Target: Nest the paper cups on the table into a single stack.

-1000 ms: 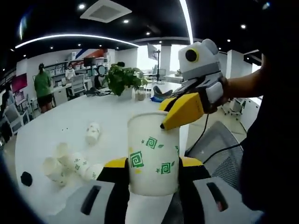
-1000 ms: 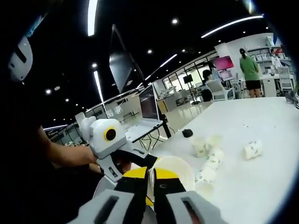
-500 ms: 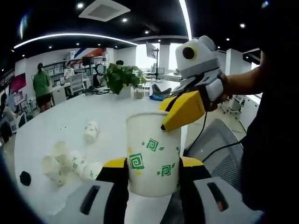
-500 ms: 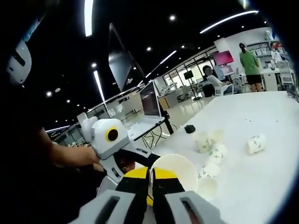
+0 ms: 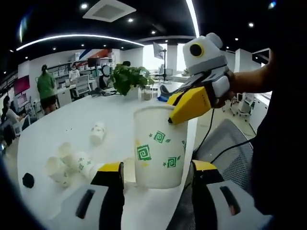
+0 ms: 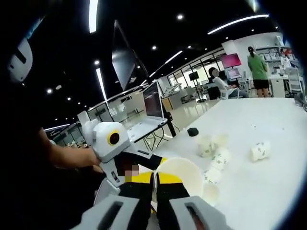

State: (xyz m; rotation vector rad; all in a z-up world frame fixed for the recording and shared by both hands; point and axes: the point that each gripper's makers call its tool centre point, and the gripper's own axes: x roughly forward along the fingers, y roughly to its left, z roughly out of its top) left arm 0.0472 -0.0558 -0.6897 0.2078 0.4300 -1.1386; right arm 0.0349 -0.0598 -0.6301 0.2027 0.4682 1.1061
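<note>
A white paper cup point(image 5: 160, 148) with green square prints stands upright in the air between the jaws of my left gripper point(image 5: 157, 167), which is open, with gaps on both sides of the cup. My right gripper point(image 5: 171, 120) comes in from the right and is shut on the cup's rim. In the right gripper view its jaws point(image 6: 154, 181) pinch the rim of the cup point(image 6: 181, 173), and the left gripper point(image 6: 136, 165) sits just behind it. Several loose cups point(image 5: 67, 165) lie in a cluster on the white table point(image 5: 57, 124), with one more cup point(image 5: 97, 133) lying apart.
A small black object point(image 5: 28, 180) lies near the table's edge. A potted plant point(image 5: 125, 79) stands at the far end. A mesh chair point(image 5: 225, 148) is to the right of the table. People stand and sit in the office behind. The loose cups point(image 6: 213, 153) lie mid-table.
My left gripper has opened and let go of the cup, its jaws now apart on either side. The right gripper still pinches the rim.
</note>
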